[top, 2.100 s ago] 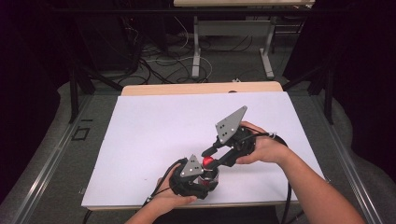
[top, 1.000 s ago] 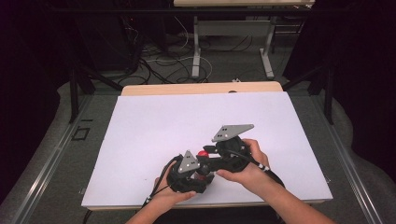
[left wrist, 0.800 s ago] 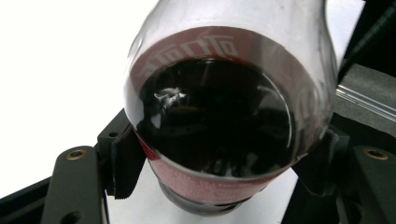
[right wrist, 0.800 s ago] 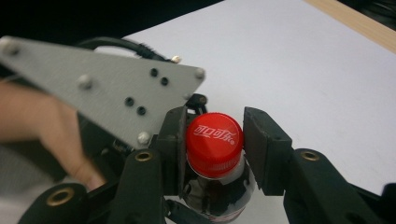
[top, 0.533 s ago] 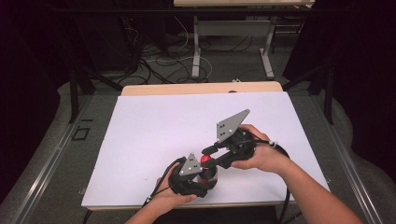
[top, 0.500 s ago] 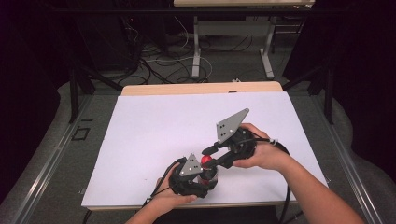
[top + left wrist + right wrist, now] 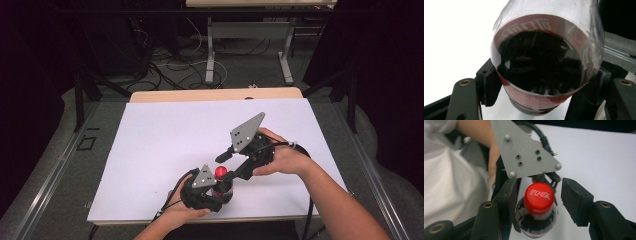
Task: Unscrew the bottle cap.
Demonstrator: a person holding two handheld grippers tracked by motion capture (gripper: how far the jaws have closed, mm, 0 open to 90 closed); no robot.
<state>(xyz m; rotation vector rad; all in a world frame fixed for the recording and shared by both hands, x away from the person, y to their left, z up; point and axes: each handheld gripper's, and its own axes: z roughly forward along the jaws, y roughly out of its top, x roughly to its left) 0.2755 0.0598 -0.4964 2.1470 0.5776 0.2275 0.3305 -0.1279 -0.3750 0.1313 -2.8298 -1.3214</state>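
A small cola bottle point(image 7: 541, 70) with dark liquid and a red label stands at the near edge of the white table point(image 7: 165, 140). My left gripper point(image 7: 545, 86) is shut on its body, one pad on each side. In the high view the left gripper point(image 7: 222, 192) holds the bottle point(image 7: 223, 189) upright. The red cap point(image 7: 539, 195) sits on the neck, between the jaws of my right gripper point(image 7: 541, 191). Those jaws have just been opening, and a gap shows between the cap and the right-hand pad. From the right, the right gripper point(image 7: 223, 167) reaches down over the cap point(image 7: 220, 172).
The left gripper's grey plate point(image 7: 526, 152) and the hand holding it lie just beyond the cap. Bare white table stretches to the left and back. Beyond the far wooden edge point(image 7: 215, 94) are desk legs and cables on the floor.
The right gripper has drawn back to the right and a little up from over the bottle, so the red cap now shows. The left gripper and the bottle have stayed put.
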